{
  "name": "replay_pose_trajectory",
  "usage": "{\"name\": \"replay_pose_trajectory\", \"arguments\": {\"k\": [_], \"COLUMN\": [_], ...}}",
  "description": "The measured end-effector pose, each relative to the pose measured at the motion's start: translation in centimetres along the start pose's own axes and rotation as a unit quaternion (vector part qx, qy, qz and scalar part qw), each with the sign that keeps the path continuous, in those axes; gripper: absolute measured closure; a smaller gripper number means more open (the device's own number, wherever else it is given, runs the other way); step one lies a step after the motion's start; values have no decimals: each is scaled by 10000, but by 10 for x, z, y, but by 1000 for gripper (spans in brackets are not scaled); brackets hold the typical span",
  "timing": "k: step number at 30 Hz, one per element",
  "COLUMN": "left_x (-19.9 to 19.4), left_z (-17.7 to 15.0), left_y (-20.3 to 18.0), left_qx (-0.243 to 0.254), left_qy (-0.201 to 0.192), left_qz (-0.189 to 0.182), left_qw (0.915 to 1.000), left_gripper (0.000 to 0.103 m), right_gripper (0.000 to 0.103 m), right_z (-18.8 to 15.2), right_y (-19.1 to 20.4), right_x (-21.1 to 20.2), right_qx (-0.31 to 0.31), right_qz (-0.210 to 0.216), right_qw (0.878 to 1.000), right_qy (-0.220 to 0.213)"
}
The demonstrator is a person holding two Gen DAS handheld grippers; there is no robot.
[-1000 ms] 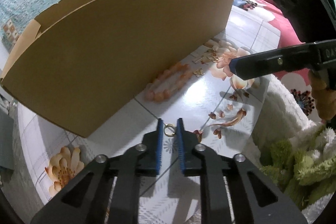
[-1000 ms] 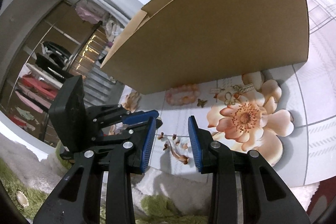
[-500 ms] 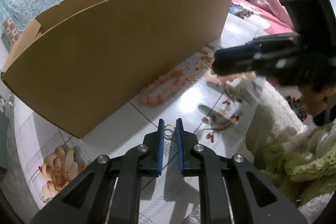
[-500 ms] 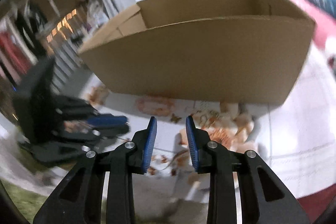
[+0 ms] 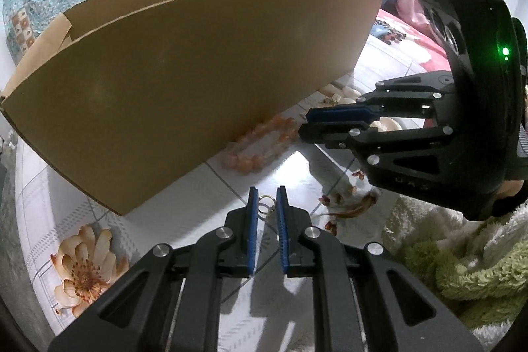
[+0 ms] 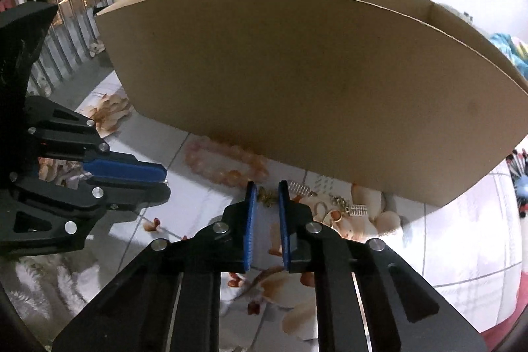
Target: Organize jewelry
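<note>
Both grippers closing in on small jewelry beside the box

The left gripper has its fingers narrowly apart around a small gold ring on the desk, whether they pinch it I cannot tell; the ring could skid on the glossy top or pop out sideways. The right gripper is equally narrow over a gold charm near the pink bead bracelet by the cardboard box. A misjudged close could snag the neighbouring clips, and the 2 tools work near enough to collide.
</note>
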State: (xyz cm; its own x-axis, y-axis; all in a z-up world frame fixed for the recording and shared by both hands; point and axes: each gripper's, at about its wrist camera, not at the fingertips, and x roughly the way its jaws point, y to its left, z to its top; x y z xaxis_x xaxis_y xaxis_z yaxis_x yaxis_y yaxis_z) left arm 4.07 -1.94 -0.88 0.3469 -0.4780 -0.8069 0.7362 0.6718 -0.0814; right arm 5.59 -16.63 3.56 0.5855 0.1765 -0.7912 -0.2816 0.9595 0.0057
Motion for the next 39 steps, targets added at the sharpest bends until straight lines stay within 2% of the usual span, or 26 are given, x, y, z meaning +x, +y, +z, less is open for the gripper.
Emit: {"name": "replay_pose_trajectory", "arguments": {"k": [4, 6, 13, 17, 20, 24, 29, 39], "left_x": [-2, -3, -3, -3, -4, -3, -3, -3], "left_z": [-1, 0, 0, 0, -1, -1, -2, 0], "left_y": [2, 2, 0, 0, 0, -1, -1, 0], "left_qx": [-18, -38, -17, -29, -46, -37, -34, -54], "left_qy": [-9, -22, -9, -4, -1, 9, 13, 23], "left_qz": [6, 2, 27, 44, 40, 32, 20, 12], "left_qw": [10000, 10000, 10000, 10000, 10000, 10000, 10000, 10000], "left_gripper": [93, 93, 93, 93, 93, 93, 93, 93], "right_gripper": [93, 103, 103, 98, 90, 88, 88, 99], "right_z": [1, 0, 1, 0, -3, -4, -2, 1], "right_y": [2, -2, -4, -3, 1, 3, 4, 6], "right_x": [1, 1, -3, -6, -9, -4, -2, 0], "right_qx": [51, 83, 160, 75, -22, -209, -307, -195], "right_qz": [22, 81, 223, 228, 179, 133, 132, 167], "right_qw": [10000, 9999, 9996, 9997, 9998, 9997, 9994, 9995], "right_qy": [-14, 1, -3, -25, 6, 52, 122, 155]}}
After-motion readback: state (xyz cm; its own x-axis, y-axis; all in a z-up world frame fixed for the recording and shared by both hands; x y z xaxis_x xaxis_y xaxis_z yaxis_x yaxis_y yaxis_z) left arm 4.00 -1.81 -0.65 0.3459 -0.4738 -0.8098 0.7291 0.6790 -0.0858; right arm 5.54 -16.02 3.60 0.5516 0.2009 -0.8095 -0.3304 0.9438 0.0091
